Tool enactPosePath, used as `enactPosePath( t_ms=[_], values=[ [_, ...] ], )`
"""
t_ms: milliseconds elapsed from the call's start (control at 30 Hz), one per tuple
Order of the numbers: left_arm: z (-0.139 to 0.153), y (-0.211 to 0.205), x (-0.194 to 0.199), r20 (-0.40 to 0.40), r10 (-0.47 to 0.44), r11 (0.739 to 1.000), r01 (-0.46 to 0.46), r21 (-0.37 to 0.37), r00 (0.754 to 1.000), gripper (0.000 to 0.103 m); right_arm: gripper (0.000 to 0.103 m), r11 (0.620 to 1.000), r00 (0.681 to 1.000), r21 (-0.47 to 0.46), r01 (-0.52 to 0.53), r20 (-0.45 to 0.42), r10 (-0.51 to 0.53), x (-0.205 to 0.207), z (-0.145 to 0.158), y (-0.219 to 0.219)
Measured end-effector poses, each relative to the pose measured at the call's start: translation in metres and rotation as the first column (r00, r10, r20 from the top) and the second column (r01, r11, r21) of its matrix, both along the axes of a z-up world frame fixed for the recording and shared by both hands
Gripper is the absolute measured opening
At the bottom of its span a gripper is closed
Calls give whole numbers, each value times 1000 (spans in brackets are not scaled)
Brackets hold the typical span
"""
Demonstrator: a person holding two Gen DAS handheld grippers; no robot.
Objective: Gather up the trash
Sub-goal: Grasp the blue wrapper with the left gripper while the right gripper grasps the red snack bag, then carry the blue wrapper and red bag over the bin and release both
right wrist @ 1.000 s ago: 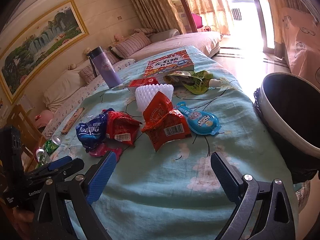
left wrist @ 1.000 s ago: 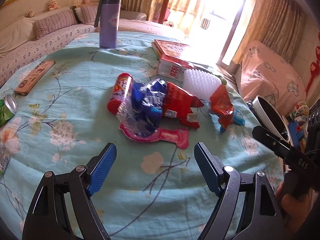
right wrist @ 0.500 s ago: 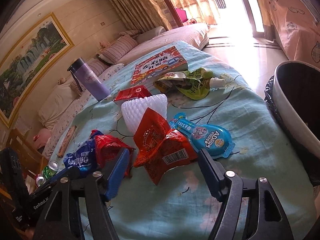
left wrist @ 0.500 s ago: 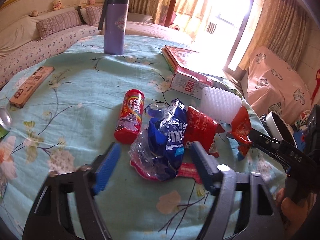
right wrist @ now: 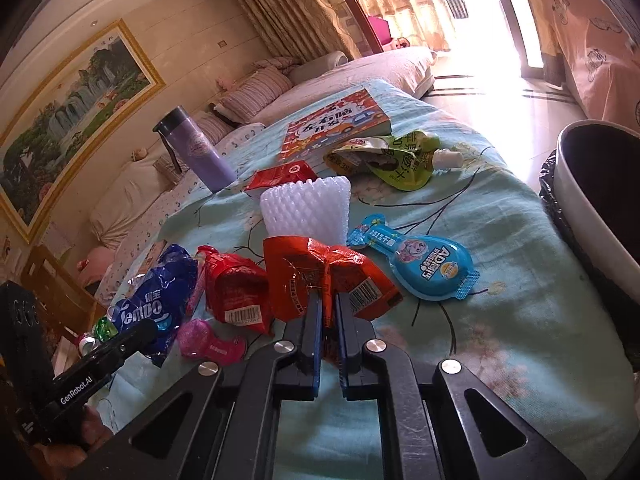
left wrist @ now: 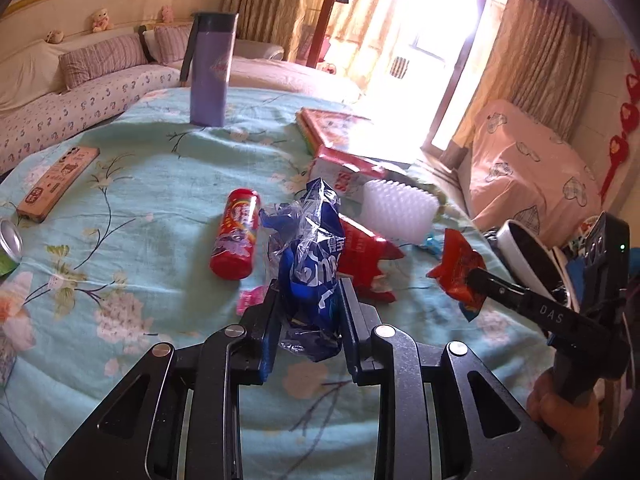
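Both pairs of jaws have just been closing, and each now has a wrapper between its pads where a second ago they stood wide over the cloth. Since then the left gripper [left wrist: 308, 296] has come forward to the blue wrapper [left wrist: 316, 264], and it now pinches the crumpled blue and clear plastic, which stands up between the fingers. Just left of those fingers lies a red tube [left wrist: 236, 234] on its side; just right of them a red packet [left wrist: 364, 256], with a white foam net [left wrist: 398, 212] beyond it. A pink wrapper [left wrist: 250, 298] peeks out beside the left finger.

The right gripper [right wrist: 328, 312] is pressed nearly together on a fold of the orange-red wrapper [right wrist: 320, 276], whose barcode end spreads to the right of the fingers. Right of them lies a blue pouch [right wrist: 428, 264] flat on the floral tablecloth [right wrist: 500, 340], and further right stands the bin [right wrist: 592, 200], its rim beside the table edge. Ahead of the fingers are the foam net, a green pouch [right wrist: 388, 160] and a book [right wrist: 336, 128]. Whether either wrapper is lifted clear of the cloth is hard to tell.
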State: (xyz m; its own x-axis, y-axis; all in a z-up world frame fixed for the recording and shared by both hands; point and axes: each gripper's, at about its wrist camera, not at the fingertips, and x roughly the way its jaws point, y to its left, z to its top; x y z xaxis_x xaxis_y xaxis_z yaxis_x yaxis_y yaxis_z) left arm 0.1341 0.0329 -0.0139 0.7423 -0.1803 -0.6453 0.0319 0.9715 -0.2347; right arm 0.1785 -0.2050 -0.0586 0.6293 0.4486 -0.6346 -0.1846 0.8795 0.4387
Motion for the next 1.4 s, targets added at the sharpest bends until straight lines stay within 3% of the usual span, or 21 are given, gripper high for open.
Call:
enactPosePath(
  t_ms=[267, 833, 1400],
  values=[
    [13, -42, -16, 24, -99, 995, 100, -3, 995, 25, 6, 1000, 999, -3, 16, 47, -16, -29, 20, -25],
    [12, -137, -20, -11, -267, 963, 267, 17, 964, 25, 6, 989, 987, -17, 144, 70, -143, -67, 27, -105],
    [29, -215, -8, 15, -383, 923, 382, 38, 924, 25, 6, 966, 962, -34, 257, 101, -253, -76, 41, -170]
  ],
)
